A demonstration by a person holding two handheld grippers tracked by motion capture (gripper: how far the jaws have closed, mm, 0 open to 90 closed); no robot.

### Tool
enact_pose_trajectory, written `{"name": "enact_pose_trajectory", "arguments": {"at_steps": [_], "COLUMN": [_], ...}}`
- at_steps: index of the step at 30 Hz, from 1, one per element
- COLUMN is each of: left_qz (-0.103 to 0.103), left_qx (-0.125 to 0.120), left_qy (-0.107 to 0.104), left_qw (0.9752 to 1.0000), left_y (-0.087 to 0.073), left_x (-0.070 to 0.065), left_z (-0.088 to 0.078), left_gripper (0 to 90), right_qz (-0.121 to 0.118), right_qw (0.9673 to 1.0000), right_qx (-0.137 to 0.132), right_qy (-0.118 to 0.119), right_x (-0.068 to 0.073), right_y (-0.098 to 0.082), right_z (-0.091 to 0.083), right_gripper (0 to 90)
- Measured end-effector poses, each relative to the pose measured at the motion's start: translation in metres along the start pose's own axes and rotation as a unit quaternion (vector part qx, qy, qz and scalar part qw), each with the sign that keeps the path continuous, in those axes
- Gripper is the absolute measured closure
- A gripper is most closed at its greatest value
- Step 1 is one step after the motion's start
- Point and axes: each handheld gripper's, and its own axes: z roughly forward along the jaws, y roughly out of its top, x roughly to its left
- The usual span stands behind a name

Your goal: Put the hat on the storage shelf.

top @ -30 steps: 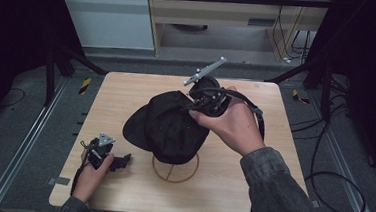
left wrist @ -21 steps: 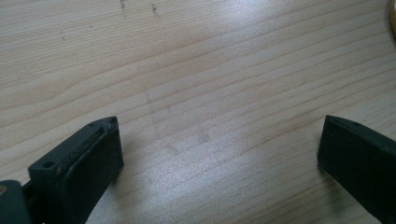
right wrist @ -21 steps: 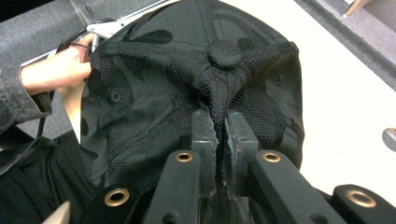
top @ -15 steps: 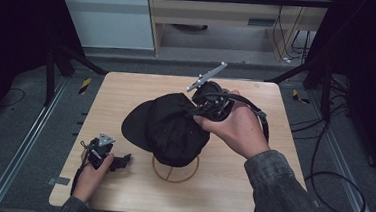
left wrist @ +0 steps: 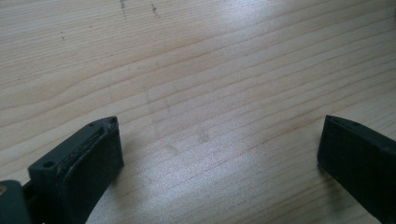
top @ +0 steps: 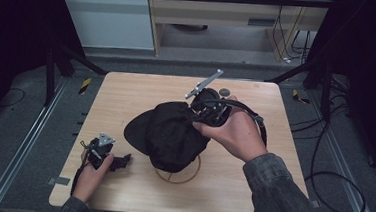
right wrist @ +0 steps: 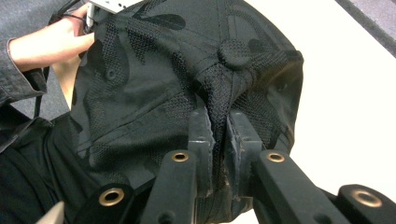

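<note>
A black mesh cap (top: 166, 134) sits over a wooden ring stand (top: 191, 175) in the middle of the table, brim to the left. My right gripper (top: 193, 117) comes in from the cap's far right side. In the right gripper view its jaws (right wrist: 219, 123) pinch a fold of the cap (right wrist: 149, 79) just below the top button. They have just eased open a little, and the fabric is still pressed between the pads. My left gripper (top: 122, 160) lies on the wood at the near left. Its jaws (left wrist: 219, 140) stand wide apart with bare tabletop between them.
The light wooden table (top: 127, 91) has dark floor and metal rails around it. A small dark disc (top: 224, 92) lies near the far edge behind the right hand. A cable trails from the right gripper off the table's right side.
The right hand has shifted slightly with the cap still in the jaws. The left hand and its gripper have stayed where they were.
</note>
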Motion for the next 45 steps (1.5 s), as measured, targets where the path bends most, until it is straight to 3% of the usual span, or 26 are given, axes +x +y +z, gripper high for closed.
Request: {"name": "enact_pose_trajectory", "arguments": {"at_steps": [31,45], "left_qz": [0.0,0.0], "left_qx": [0.0,0.0], "left_qy": [0.0,0.0], "left_qw": [1.0,1.0], "left_y": [0.0,0.0], "left_x": [0.0,0.0], "left_z": [0.0,0.0], "left_gripper": [0.0,0.0], "right_qz": [0.005,0.024], "right_qw": [0.9998,0.9995], "right_qx": [-0.015,-0.018], "right_qy": [0.008,-0.007], "right_x": [-0.001,-0.013], "right_y": [0.001,-0.021], "right_z": [-0.005,-0.021], "right_gripper": [68.1,63.6]}}
